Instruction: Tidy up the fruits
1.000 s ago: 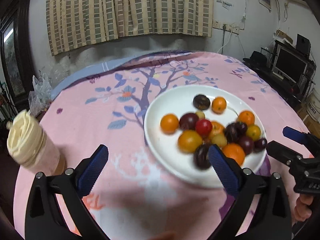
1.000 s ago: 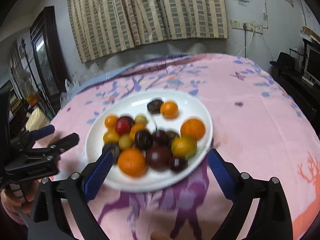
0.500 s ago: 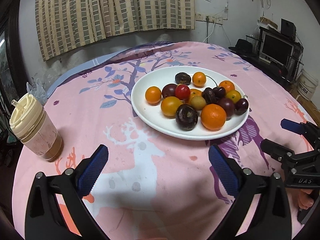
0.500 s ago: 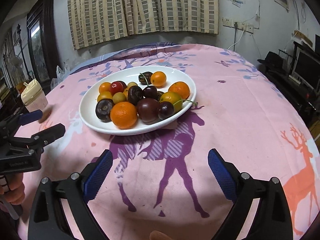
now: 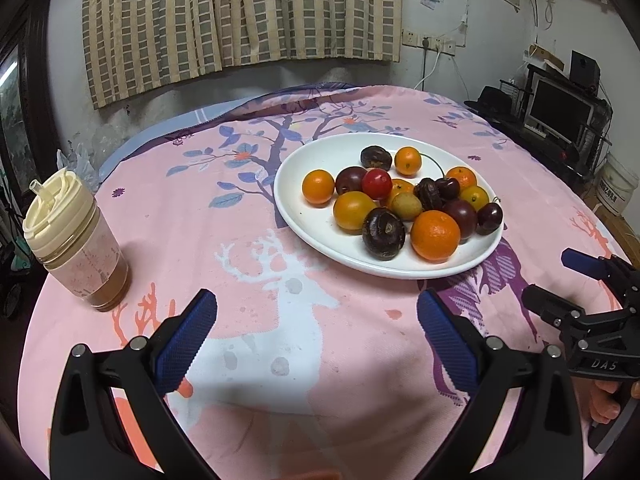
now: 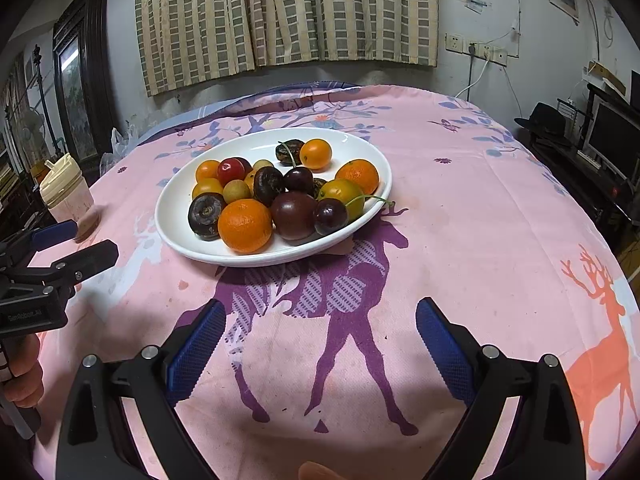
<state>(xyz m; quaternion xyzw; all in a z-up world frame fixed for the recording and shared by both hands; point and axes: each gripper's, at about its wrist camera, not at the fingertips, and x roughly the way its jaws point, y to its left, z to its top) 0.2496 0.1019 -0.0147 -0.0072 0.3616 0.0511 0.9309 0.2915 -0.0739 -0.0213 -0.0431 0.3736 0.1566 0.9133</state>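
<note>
A white plate [image 5: 308, 216] [image 6: 176, 216] sits on the pink tablecloth and holds several small fruits: oranges such as one at the front [image 5: 435, 235] [image 6: 245, 225], dark plums [image 5: 383, 233] [image 6: 294, 215], a red one [image 5: 377, 184] [image 6: 231, 171] and cherries with stems [image 6: 330, 216]. My left gripper [image 5: 316, 336] is open and empty, well short of the plate's near left rim. My right gripper [image 6: 320, 340] is open and empty, in front of the plate's near right rim. Each gripper shows at the edge of the other's view: the right gripper [image 5: 560, 280] and the left gripper [image 6: 80, 242].
A lidded drink cup [image 5: 76, 240] [image 6: 66, 196] stands at the table's left. The round table [image 5: 240, 208] has a pink deer-print cloth. A desk with a monitor [image 5: 560, 112] stands to the right, curtains [image 5: 240, 16] behind.
Both grippers have pulled back from the plate, which now sits farther off and fully in view. Both stay open and empty.
</note>
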